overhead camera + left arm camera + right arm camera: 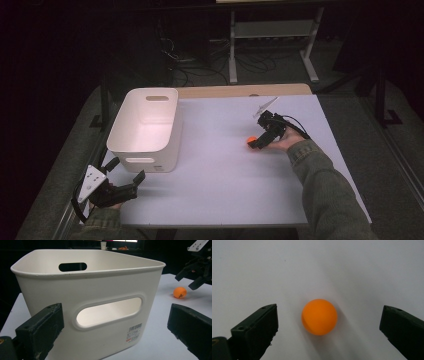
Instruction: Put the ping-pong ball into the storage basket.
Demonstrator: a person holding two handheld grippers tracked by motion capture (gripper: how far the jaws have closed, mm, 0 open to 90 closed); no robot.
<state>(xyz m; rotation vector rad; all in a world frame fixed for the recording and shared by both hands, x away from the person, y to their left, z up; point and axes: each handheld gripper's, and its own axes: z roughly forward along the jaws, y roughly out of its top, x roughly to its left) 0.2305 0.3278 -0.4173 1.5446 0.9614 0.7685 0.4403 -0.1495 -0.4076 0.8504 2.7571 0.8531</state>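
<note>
An orange ball [319,317] is lying on the white table [225,180], out toward the right side and well apart from the white bin [145,127] that is standing on the table's left half. The right gripper [253,143] is hanging just over the ball with its jaws spread wide; in the right gripper view the ball is sitting between the two black jaws, touching neither, with bare table showing on both sides of it. The person's right hand [283,142] is gripping that tool, the sleeve [325,190] coming in from the lower right. The left gripper [127,184] is resting near the table's front left corner, just in front of the bin, its jaws likewise released and holding nothing. In the left gripper view it is facing the bin's near wall with its oval handle slot [108,312].
</note>
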